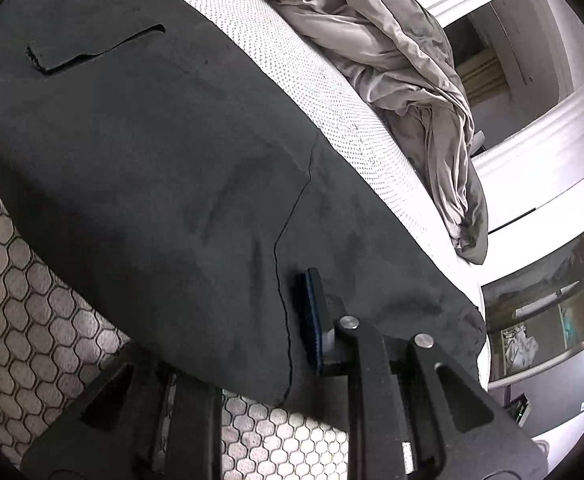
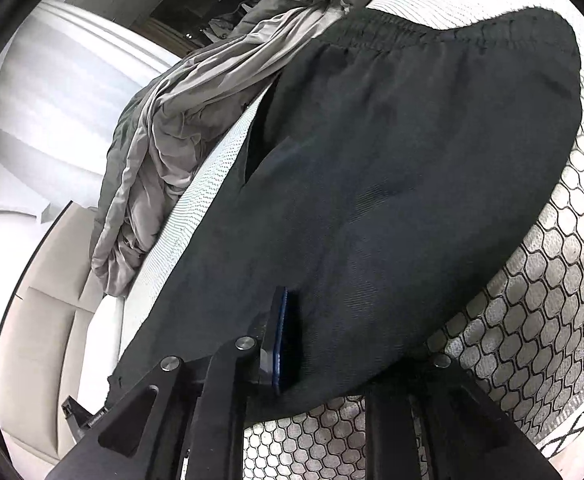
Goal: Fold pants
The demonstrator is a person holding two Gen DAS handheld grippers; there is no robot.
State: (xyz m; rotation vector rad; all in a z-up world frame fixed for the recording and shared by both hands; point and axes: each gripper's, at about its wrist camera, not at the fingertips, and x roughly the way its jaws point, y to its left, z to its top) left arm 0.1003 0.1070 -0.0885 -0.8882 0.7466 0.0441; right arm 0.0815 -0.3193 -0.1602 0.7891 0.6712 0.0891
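Pants (image 1: 151,168), matte black weave, apparently pinched by both tools.

Left claw (image 1: 292,320) and right claw (image 2: 312,340) both pinch cloth, angled downward.

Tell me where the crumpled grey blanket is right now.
The grey blanket lies bunched on the white mattress just beyond the far edge of the black pants: upper right in the left wrist view, upper left in the right wrist view.
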